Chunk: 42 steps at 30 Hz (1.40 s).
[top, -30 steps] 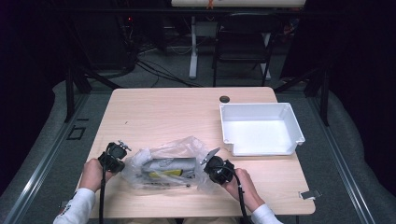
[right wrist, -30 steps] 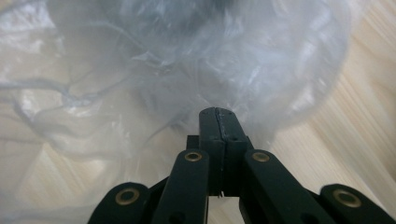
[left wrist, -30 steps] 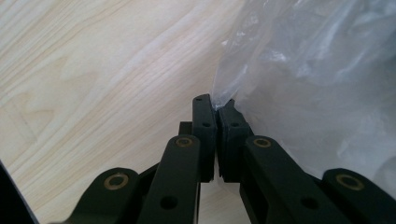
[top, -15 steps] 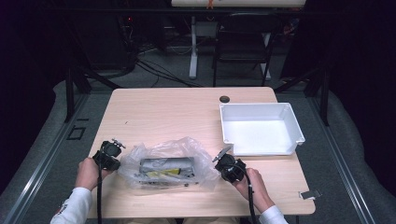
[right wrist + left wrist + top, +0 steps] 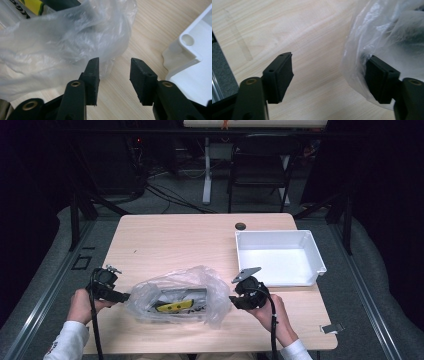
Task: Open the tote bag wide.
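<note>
Dark floor and cables surround a pale wooden table (image 5: 200, 237). Near its front edge lies a clear plastic bag (image 5: 177, 299) holding something dark with a yellow label. At the bag's left end the left gripper (image 5: 329, 75) has its jaws wide apart, one touching the plastic. At the bag's right end the right gripper (image 5: 114, 75) also has its jaws apart, nothing between them, plastic just beside one. An empty white bin (image 5: 312, 252) sits at the table's right side.
</note>
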Available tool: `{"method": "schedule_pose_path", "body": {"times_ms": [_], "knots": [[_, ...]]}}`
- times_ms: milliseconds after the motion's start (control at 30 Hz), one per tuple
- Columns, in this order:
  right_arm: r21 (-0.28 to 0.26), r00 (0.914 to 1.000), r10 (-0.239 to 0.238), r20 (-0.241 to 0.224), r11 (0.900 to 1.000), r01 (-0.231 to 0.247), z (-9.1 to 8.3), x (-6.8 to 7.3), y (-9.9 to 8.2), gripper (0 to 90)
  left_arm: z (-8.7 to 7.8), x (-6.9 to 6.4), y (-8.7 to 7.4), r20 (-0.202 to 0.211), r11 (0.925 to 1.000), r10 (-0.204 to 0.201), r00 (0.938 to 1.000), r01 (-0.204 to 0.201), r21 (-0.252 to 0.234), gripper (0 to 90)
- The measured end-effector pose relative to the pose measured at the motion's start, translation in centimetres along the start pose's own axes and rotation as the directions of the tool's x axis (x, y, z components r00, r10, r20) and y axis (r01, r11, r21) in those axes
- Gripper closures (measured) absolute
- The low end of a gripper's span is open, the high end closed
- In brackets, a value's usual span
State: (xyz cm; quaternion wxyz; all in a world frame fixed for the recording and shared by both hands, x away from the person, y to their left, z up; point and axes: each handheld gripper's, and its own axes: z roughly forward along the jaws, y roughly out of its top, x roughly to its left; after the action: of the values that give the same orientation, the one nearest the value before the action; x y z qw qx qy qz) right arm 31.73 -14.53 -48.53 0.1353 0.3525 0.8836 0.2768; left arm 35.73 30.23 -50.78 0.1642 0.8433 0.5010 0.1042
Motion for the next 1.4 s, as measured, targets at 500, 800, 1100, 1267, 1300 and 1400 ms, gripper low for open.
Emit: {"method": "schedule_pose_path", "body": {"times_ms": [500,800,1100,1267,1300,1400], "knots": [[-0.055,0.9957,-0.029,-0.088,0.9982,0.025,0.4,2.5,2.4,37.8,-1.4,-0.1,-0.2,0.1,0.999,0.008,0.995,-0.004,-0.045,13.1],[0.033,0.995,-0.033,-0.095,0.9988,0.036,5.1,3.1,3.2,46.9,-3.2,-1.7,0.7,0.196,0.9923,0.06,0.9788,-0.038,-0.118,11.4],[0.034,0.9958,-0.035,-0.084,0.9987,0.038,6.1,2.5,3.4,77.4,-7.0,-5.6,1.6,0.182,0.9692,0.156,0.9709,-0.115,-0.218,11.4],[0.031,0.9975,-0.044,-0.055,0.9985,0.046,6.6,2.4,3.6,84.5,-7.3,-10.1,2.2,0.163,0.9506,0.259,0.9521,-0.221,-0.218,11.3],[0.027,0.9977,-0.046,-0.05,0.9985,0.047,6.6,2.4,3.6,85.2,-7.0,-10.9,2.3,0.143,0.9484,0.275,0.9507,-0.244,-0.202,11.3],[0.024,0.9984,-0.047,-0.032,0.9986,0.048,6.8,2.3,3.8,86.8,-5.1,-11.8,2.5,0.118,0.9478,0.302,0.9459,-0.285,-0.142,14.5]]}}
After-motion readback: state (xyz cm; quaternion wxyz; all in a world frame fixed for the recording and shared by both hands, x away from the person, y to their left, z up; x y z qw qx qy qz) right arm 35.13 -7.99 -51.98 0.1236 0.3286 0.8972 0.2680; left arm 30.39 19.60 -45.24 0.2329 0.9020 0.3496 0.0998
